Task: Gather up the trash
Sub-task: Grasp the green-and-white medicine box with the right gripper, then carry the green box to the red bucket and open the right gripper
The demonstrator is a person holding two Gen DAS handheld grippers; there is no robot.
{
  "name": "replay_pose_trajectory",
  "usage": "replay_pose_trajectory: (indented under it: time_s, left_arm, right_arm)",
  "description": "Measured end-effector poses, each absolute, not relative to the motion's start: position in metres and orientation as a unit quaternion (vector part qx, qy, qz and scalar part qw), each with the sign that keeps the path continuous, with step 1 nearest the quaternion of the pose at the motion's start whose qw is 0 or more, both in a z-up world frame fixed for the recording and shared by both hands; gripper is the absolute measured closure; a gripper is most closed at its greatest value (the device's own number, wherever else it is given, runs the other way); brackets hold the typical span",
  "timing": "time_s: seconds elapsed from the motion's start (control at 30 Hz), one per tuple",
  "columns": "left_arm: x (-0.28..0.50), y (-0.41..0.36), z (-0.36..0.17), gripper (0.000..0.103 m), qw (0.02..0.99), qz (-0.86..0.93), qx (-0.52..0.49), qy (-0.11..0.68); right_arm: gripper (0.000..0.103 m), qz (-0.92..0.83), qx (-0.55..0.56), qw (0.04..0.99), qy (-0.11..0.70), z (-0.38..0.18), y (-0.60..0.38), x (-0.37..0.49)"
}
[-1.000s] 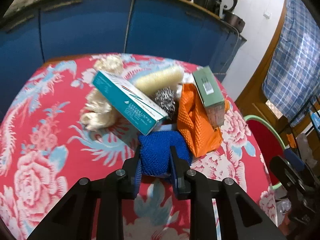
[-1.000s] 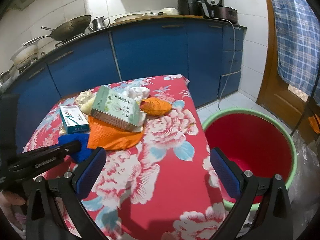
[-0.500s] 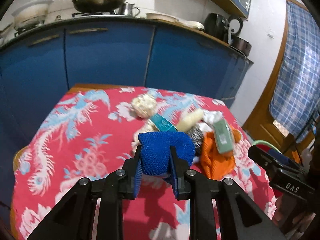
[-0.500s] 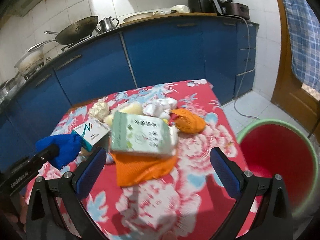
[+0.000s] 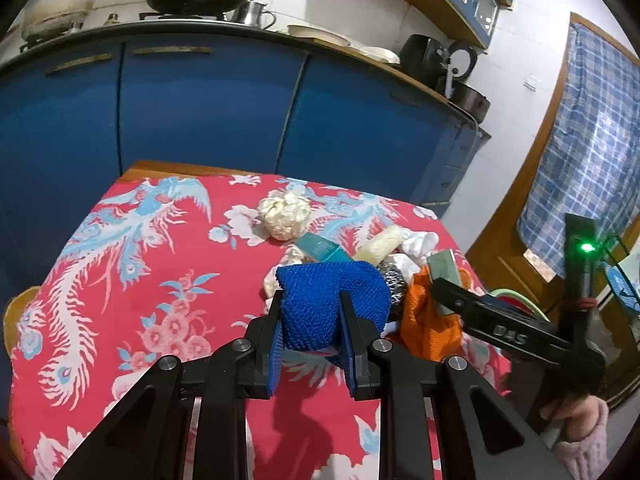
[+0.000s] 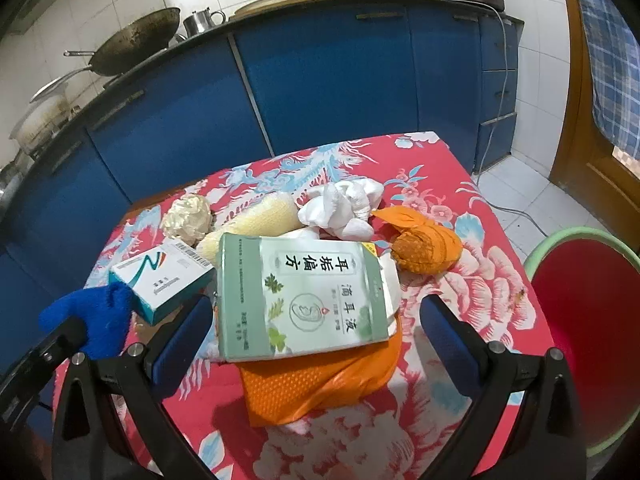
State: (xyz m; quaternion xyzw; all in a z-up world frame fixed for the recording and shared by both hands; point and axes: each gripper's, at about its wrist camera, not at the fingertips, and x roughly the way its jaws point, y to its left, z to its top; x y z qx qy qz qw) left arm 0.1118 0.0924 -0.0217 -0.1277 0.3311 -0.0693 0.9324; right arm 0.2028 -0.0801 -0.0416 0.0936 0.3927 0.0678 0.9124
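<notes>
My left gripper (image 5: 312, 336) is shut on a blue knitted rag (image 5: 332, 304) and holds it above the red floral tablecloth (image 5: 120, 280); the rag also shows in the right wrist view (image 6: 96, 320). My right gripper (image 6: 316, 344) is open, its jaws on either side of a green medicine box (image 6: 304, 296) that lies on an orange net cloth (image 6: 312, 384). Around it lie a teal box (image 6: 164, 276), a white tissue wad (image 6: 344, 208), a cream sponge (image 6: 256, 216), a cream ball (image 6: 188, 216) and an orange bundle (image 6: 428, 244).
A red bucket with a green rim (image 6: 592, 328) stands on the floor to the right of the table. Blue kitchen cabinets (image 6: 320, 80) run behind the table, with a wok (image 6: 136, 40) on the counter. A steel scourer (image 5: 394, 280) lies in the pile.
My left gripper lifted the blue rag off the table and drew back. My right gripper moved left and down over the green box, leaving the bucket at the right edge.
</notes>
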Motion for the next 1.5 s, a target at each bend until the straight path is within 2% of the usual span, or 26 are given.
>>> replay_pose_trajectory:
  time_s: [0.17, 0.2, 0.23, 0.27, 0.93, 1.5]
  left_arm:
    - [0.106, 0.091, -0.018, 0.079, 0.935, -0.073, -0.127, 0.323]
    - [0.105, 0.091, -0.017, 0.079, 0.936, -0.072, -0.127, 0.321]
    - [0.104, 0.091, -0.016, 0.079, 0.936, -0.071, -0.128, 0.32]
    - [0.103, 0.091, -0.016, 0.079, 0.936, -0.069, -0.128, 0.319]
    - [0.074, 0.065, 0.005, 0.079, 0.944, -0.063, -0.115, 0.302]
    - [0.069, 0.021, 0.027, 0.079, 0.944, -0.109, -0.097, 0.295]
  right_arm:
    - [0.001, 0.066, 0.089, 0.905, 0.41, -0.048, -0.079, 0.211]
    - [0.003, 0.069, 0.095, 0.903, 0.414, -0.049, -0.08, 0.211]
    - [0.011, 0.071, 0.098, 0.901, 0.416, -0.049, -0.081, 0.21]
    - [0.014, 0.072, 0.1, 0.9, 0.418, -0.05, -0.081, 0.21]
    - [0.014, 0.101, 0.132, 0.916, 0.364, -0.007, -0.11, 0.147]
    - [0.014, 0.043, 0.142, 0.93, 0.336, 0.023, -0.168, 0.098]
